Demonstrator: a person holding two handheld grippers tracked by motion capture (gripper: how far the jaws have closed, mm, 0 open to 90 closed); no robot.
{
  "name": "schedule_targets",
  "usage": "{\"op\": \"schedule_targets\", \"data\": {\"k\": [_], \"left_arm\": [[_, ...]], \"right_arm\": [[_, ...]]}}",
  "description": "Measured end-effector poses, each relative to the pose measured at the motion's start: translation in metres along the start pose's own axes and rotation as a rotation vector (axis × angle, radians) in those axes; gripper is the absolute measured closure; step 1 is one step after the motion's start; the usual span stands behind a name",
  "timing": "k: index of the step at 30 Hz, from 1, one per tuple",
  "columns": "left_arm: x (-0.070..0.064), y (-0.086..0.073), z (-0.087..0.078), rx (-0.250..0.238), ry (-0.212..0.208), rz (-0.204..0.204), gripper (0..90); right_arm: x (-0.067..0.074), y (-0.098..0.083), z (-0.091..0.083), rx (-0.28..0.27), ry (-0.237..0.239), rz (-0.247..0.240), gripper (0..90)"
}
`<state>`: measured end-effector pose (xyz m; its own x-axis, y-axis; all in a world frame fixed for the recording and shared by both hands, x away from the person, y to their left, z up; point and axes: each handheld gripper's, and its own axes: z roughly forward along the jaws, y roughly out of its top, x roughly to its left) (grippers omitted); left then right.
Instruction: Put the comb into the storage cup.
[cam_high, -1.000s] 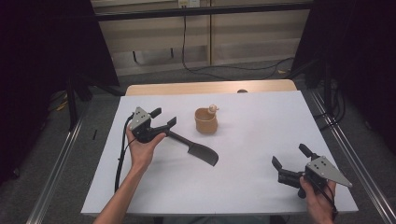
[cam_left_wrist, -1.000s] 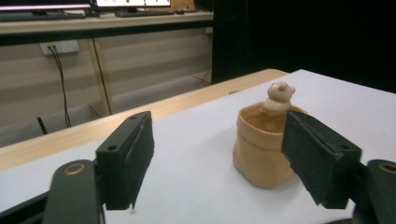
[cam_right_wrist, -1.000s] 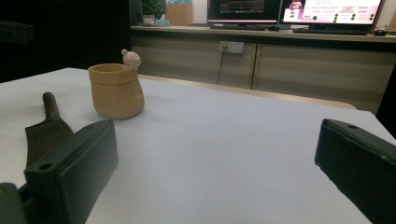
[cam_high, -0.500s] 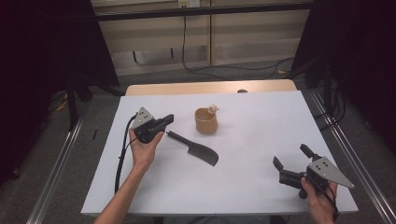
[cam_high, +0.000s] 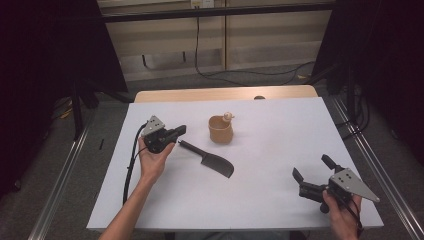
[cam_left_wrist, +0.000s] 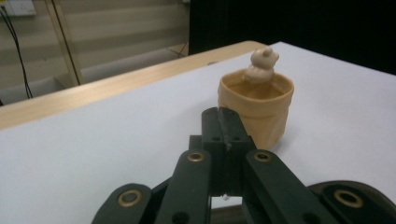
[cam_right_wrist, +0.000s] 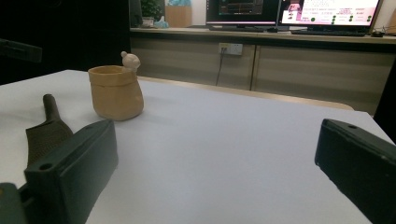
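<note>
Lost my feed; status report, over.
Left gripper shut, empty, by the cleaver handle. Right gripper open, idle. Tan pot beyond; nothing blocking.

Bright, even light falls from overhead onto the white counter (cam_high: 280, 150) in the high view, while the room around it sinks into near black at both sides. Shadows are short and soft under the tan cup (cam_high: 221, 131) and the dark cleaver (cam_high: 212, 160). In both gripper views the close black jaws go soft and blurred, and the monitors (cam_right_wrist: 289, 10) glare, washed out.
</note>
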<state>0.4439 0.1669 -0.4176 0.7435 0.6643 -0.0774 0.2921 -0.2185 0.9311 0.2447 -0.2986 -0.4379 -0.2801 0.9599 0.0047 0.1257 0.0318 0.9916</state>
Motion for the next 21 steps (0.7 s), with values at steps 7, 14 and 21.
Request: {"op": "schedule_targets", "data": {"k": [7, 14, 21], "left_arm": [[0.0, -0.004, 0.012, 0.052, -0.008, -0.002, 90.0], [0.005, -0.005, 0.024, 0.115, -0.003, -0.015, 90.0], [0.008, -0.01, 0.033, 0.192, -0.009, -0.009, 90.0]], "right_arm": [[0.0, 0.0, 0.0, 0.001, -0.001, -0.001, 0.0], [0.0, 0.0, 0.0, 0.004, -0.003, -0.004, 0.0], [0.0, -0.001, 0.001, 0.007, -0.003, -0.004, 0.0]]}}
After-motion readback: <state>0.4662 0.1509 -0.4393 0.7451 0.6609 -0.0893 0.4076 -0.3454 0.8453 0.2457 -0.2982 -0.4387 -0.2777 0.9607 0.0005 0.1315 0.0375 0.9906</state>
